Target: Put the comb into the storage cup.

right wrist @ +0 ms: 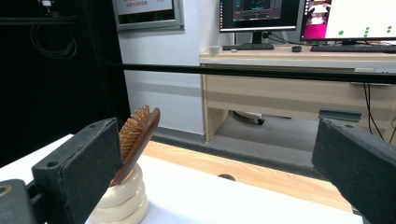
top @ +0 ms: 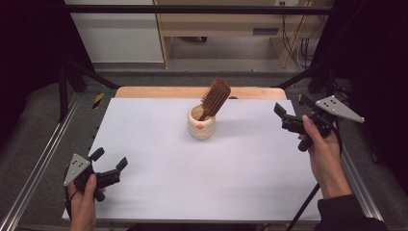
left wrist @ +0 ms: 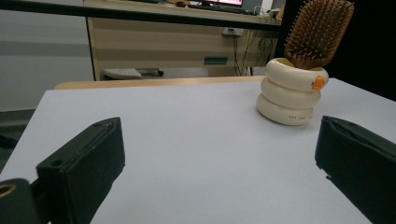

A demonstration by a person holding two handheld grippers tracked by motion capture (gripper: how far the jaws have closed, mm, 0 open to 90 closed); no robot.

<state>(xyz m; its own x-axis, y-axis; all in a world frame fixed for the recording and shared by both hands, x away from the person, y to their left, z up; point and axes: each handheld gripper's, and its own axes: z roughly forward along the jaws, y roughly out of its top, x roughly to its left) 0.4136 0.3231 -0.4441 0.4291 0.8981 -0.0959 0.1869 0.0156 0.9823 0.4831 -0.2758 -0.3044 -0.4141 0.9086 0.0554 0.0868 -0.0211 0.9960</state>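
On the white table point(top: 240, 192) in the high view, a cream ribbed cup point(top: 201, 123) stands upright toward the far middle, and a wooden hairbrush point(top: 214, 98) sits in it handle down, its bristled head leaning up and to the right above the rim. The left gripper point(top: 109, 159) hovers over the near left corner of the table, held in the person's left hand point(top: 82, 204), with its jaws spread apart and nothing between them; it is well apart from the cup. The right gripper point(top: 287, 110) is held by the right hand point(top: 325, 154) at the table's right edge, level with the cup but apart from it, jaws also spread and empty. In the left gripper view, the two black jaws rise wide apart from the bottom corners, with bare white table point(left wrist: 187, 140) between them; the cup point(left wrist: 290, 93), showing a small orange mark on its upper ring, stands farther off near the right jaw, and the hairbrush point(left wrist: 320, 30) rises from it with its bristles facing the camera. In the right gripper view, the jaws again stand wide apart and hold nothing; the cup point(right wrist: 126, 198) appears just beside the left jaw, partly hidden by it, with the hairbrush point(right wrist: 139, 135) seen edge-on, tilted to the right, bristles toward the left.
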